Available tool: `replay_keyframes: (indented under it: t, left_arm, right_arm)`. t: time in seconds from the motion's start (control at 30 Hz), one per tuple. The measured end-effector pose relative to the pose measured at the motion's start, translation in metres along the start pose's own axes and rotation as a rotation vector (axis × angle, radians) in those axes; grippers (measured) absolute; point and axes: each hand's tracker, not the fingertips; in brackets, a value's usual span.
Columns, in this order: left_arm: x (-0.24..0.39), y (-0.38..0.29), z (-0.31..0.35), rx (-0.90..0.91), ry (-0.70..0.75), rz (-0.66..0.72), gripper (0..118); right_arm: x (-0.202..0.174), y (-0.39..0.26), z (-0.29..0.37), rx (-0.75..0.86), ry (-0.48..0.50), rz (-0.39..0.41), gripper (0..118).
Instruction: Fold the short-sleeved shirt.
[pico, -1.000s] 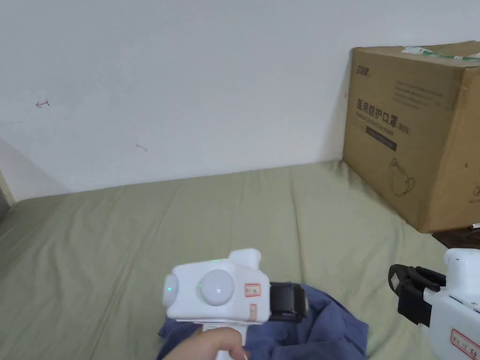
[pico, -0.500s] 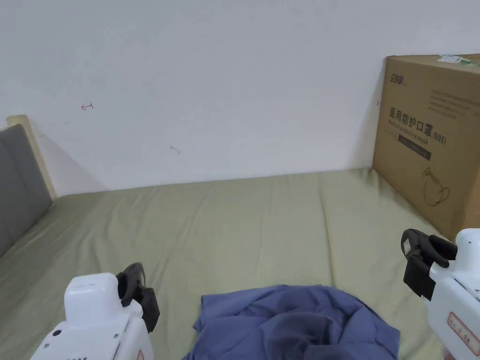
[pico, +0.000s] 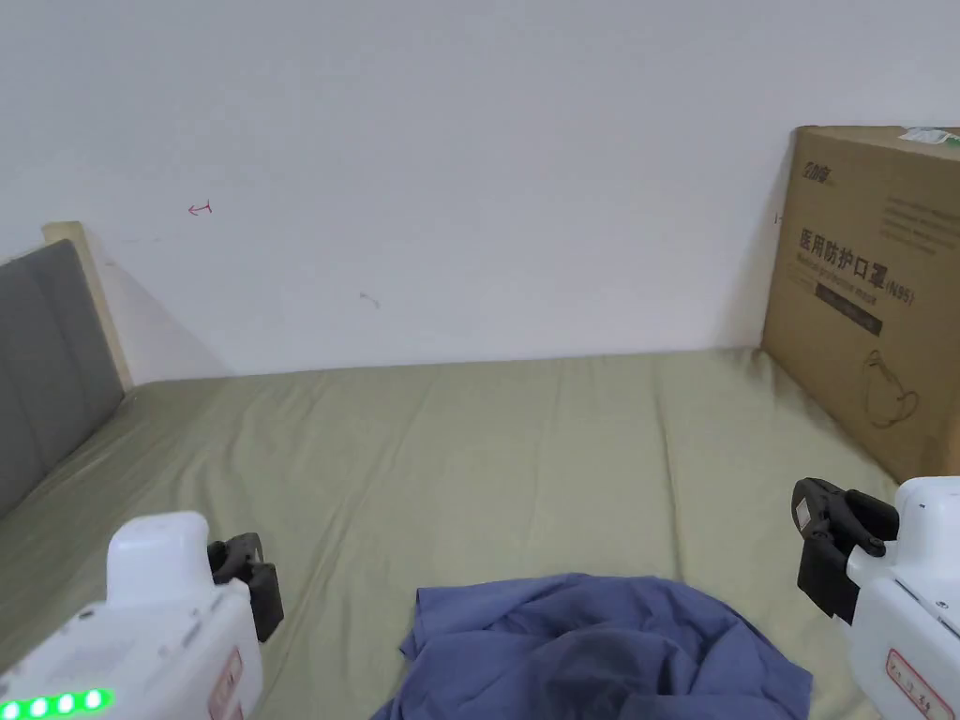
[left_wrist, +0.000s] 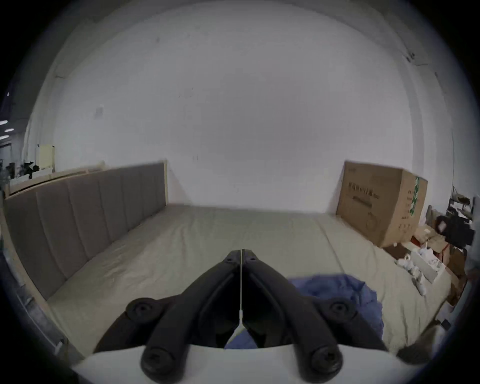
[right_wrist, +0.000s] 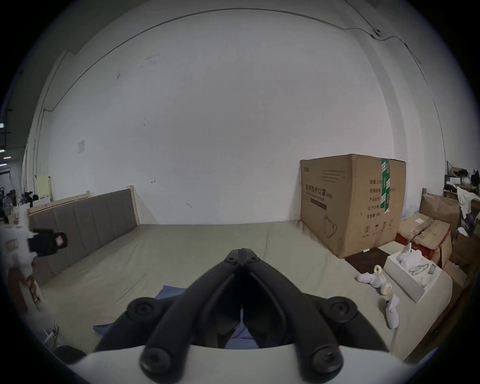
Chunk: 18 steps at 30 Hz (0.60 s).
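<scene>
Blue shirt (pico: 600, 647) crumpled between two closed, empty claws

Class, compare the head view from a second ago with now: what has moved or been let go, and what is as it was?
The left gripper has swung from over the blue shirt out to the left of it; its fingers are shut and empty. The right gripper stays at the right, shut. The shirt still lies crumpled on the bed.

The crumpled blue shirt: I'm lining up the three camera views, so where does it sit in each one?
Head view: crumpled blue shirt at bottom centre, on the green bedsheet.
Left gripper view: lower right, right of the shut jaws.
Right gripper view: bottom centre-left, mostly behind the shut jaws.
Shared landmark: the brown cardboard box against the wall, at right.
</scene>
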Motion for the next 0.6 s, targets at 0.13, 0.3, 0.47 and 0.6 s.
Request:
replay_keyframes:
  t: [0.13,0.3,0.47,0.6]
  left_arm:
    - [-0.038,-0.023,-0.075,-0.645,-0.097,0.028,0]
    - [-0.053,-0.101,-0.120,-0.780,0.006,0.022,94]
    - [-0.056,-0.165,-0.149,-0.873,0.010,0.068,109]
    - [-0.033,-0.175,-0.147,-0.851,-0.015,-0.078,100]
  right_arm:
    - [-0.003,-0.004,-0.003,-0.045,0.036,0.003,0]
    - [-0.007,-0.017,-0.011,-0.094,0.058,0.000,0]
    - [-0.007,-0.022,-0.019,-0.149,0.063,0.012,0]
    - [-0.009,-0.029,-0.032,-0.190,0.060,0.034,0]
